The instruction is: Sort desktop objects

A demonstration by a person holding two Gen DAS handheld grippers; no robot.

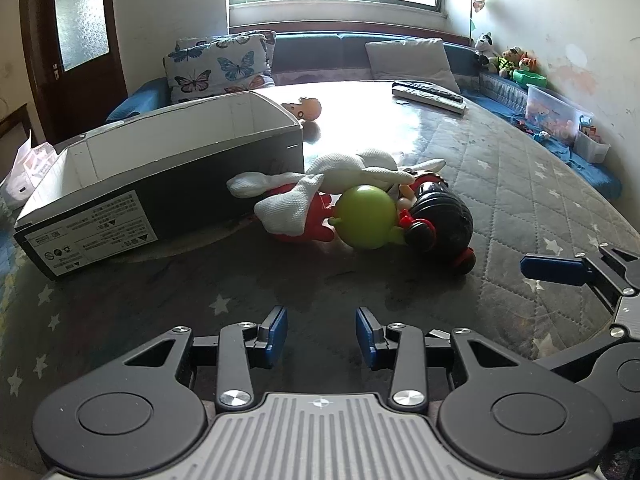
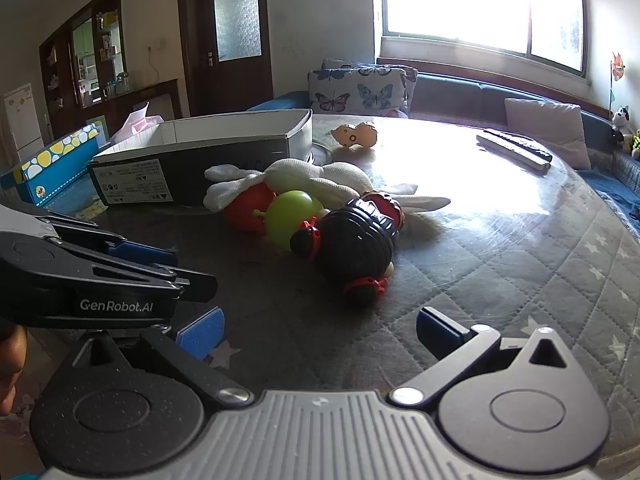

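Note:
A pile of toys lies mid-table: a white knitted plush [image 1: 340, 178] [image 2: 304, 180] draped over a red toy [image 1: 312, 224] [image 2: 248, 208], a green ball-shaped toy [image 1: 366, 216] [image 2: 290, 216] and a black-haired doll head with red ties [image 1: 440, 220] [image 2: 356, 240]. An open black cardboard box with a white inside [image 1: 160, 176] [image 2: 208, 148] stands left of the pile. A small orange-faced doll [image 1: 306, 110] [image 2: 354, 136] lies behind it. My left gripper [image 1: 321, 334] is open and empty, short of the pile. My right gripper [image 2: 320, 332] is open and empty in front of the doll head.
Remote controls [image 1: 428, 96] [image 2: 516, 148] lie at the far right of the quilted, plastic-covered table [image 1: 500, 184]. Butterfly cushions [image 1: 220, 66], a sofa and a clear bin of toys [image 1: 556, 114] ring the table. A blue spotted box [image 2: 52, 164] sits at left.

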